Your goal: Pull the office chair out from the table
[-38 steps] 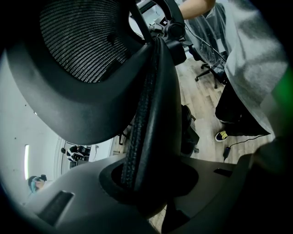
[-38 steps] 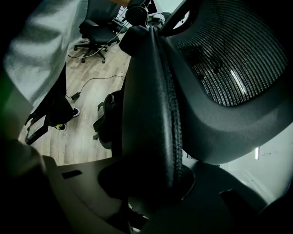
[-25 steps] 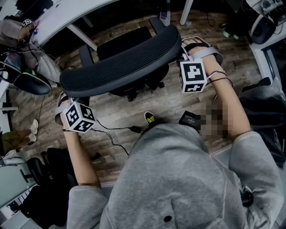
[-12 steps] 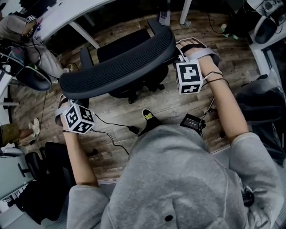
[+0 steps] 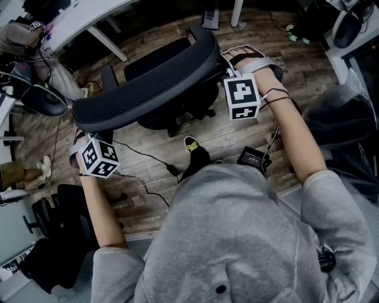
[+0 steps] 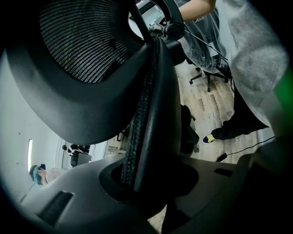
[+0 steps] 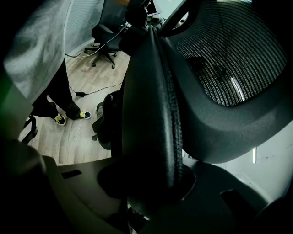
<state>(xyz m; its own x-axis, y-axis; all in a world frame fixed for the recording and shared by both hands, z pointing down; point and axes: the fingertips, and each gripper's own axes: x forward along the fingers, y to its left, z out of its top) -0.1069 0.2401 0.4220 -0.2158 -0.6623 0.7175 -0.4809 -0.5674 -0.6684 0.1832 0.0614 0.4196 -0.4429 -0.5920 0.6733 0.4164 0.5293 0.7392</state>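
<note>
The office chair fills the upper middle of the head view. Its curved mesh backrest runs from left of centre up towards the upper right, and its seat lies beyond, near the white table that crosses the upper left corner. The seat looks mostly free of the tabletop's edge, so the chair seems partly drawn out but not far.

The left gripper holds the backrest's lower-left end. In its own view the padded rim of the backrest stands edge-on between the jaws, which are clamped narrowly on it. The right gripper holds the upper-right end the same way, with the rim filling the gap between its jaws. Those jaws are easing open slightly, though the rim is between them and the pads appear to be touching it.

The step in hand reads as the pull itself, with both ends gripped and the chair being drawn towards the person in the grey top at the bottom of the frame. The next move calls for firming the right-hand hold so the rim does not slip, then drawing both ends back evenly so the chair rolls straight. It also needs watching the cable and the small black box on the wooden floor just behind the chair's base.
</note>
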